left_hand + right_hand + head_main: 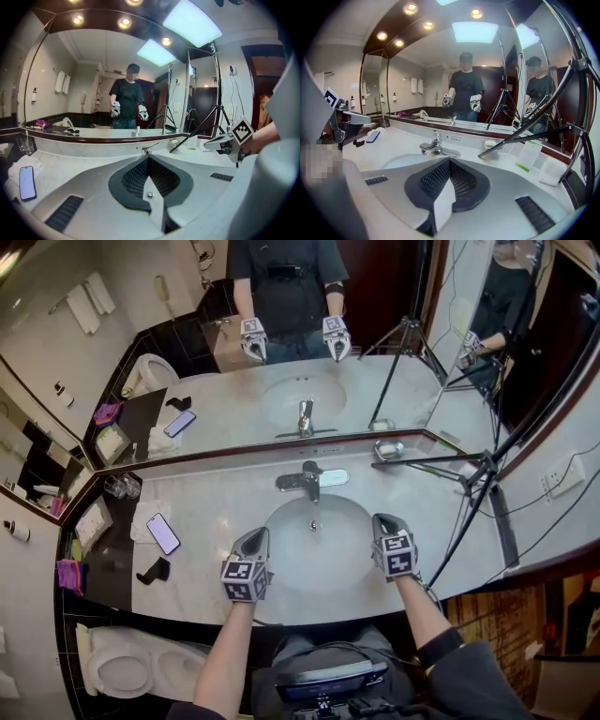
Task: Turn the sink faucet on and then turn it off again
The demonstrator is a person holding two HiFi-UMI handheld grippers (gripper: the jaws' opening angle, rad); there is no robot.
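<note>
Faucet: chrome lever sink faucet point(310, 481) behind white oval basin point(300, 554); neither gripper touches it.
Left gripper point(254, 540): closed, empty, at basin's near rim.
Right gripper point(383, 523): closed, empty, beside basin.
Progress: no stream visible; stage unclear.

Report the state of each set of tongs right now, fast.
Left tongs: closed, holding nothing.
Right tongs: closed, holding nothing.
</note>
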